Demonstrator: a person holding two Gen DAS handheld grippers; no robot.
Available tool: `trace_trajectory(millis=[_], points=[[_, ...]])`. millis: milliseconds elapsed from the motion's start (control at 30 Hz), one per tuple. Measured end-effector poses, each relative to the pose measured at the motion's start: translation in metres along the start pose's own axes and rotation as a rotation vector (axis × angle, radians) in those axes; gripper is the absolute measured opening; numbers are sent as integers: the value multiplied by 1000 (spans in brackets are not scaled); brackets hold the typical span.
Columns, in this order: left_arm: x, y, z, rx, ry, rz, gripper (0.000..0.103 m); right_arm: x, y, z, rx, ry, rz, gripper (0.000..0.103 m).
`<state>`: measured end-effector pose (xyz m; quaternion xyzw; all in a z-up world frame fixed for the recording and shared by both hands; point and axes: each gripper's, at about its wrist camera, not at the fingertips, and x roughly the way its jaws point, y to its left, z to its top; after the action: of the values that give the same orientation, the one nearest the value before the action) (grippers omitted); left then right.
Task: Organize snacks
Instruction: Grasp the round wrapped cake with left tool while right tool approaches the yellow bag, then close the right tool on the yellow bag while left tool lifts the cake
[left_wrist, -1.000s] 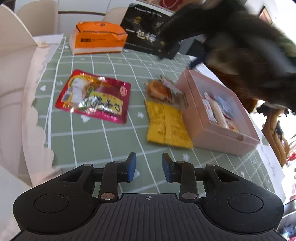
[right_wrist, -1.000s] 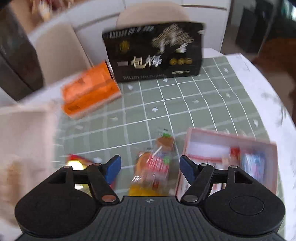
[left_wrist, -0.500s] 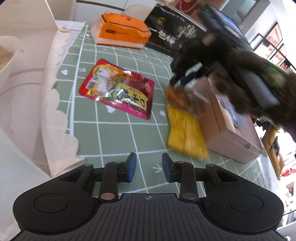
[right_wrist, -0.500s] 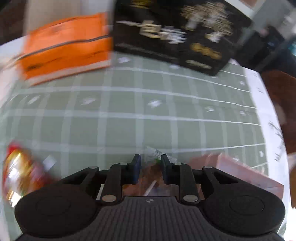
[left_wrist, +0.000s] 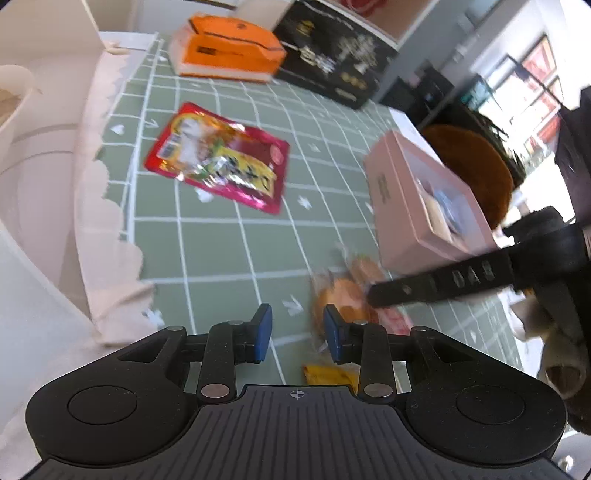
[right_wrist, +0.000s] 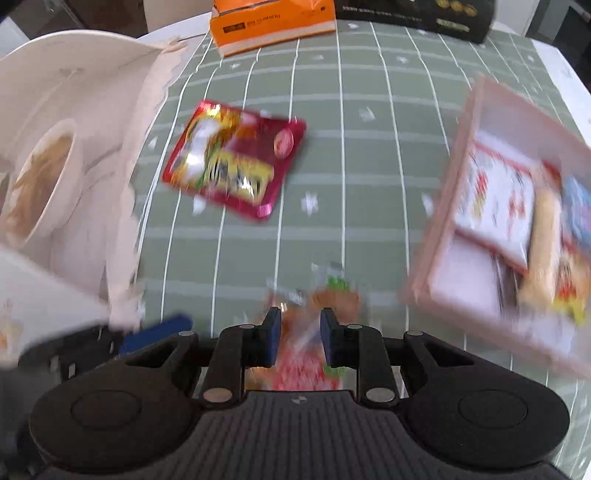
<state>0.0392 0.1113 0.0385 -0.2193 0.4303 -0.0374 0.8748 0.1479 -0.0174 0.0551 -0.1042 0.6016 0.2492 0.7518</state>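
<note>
My right gripper (right_wrist: 298, 341) is shut on a clear-wrapped orange pastry snack (right_wrist: 306, 354) and holds it above the green grid mat; it shows in the left wrist view (left_wrist: 341, 295) with the right gripper's fingers (left_wrist: 436, 284) on it. The pink box (right_wrist: 439, 254), also in the left wrist view (left_wrist: 406, 206), lies to the right with several snacks inside. A red foil snack bag (right_wrist: 236, 162) (left_wrist: 218, 155) lies flat at mid-mat. A yellow packet (left_wrist: 328, 374) peeks out below my left gripper (left_wrist: 297, 334), which is narrowly open and empty.
An orange box (left_wrist: 229, 51) (right_wrist: 273, 22) and a black gift box (left_wrist: 332, 51) stand at the mat's far edge. A torn cream paper carton (right_wrist: 74, 147) (left_wrist: 48, 147) occupies the left side. A brown chair (left_wrist: 476, 166) is beyond the pink box.
My right gripper closed on the pastry snack and lifted it back and away from beside the pink box. My left gripper drifted forward; the views are blurred by motion.
</note>
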Motion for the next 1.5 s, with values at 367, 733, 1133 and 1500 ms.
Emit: trace_trajectory(millis=[367,733,1133,1500], points=[[-2,-40,-49,86,124,14,34,-18,-69,-93,124,-63,-143,24],[-2,-66,-14,154,-95,94,34,-52,-78,-181,279,-254,-131,68],[53,-92,-19,399,86,201,62,-45,-48,-217,367,-329,-36,73],[35,-78,-30,364,102,96,60,-38,-34,-216,328,-315,-87,76]])
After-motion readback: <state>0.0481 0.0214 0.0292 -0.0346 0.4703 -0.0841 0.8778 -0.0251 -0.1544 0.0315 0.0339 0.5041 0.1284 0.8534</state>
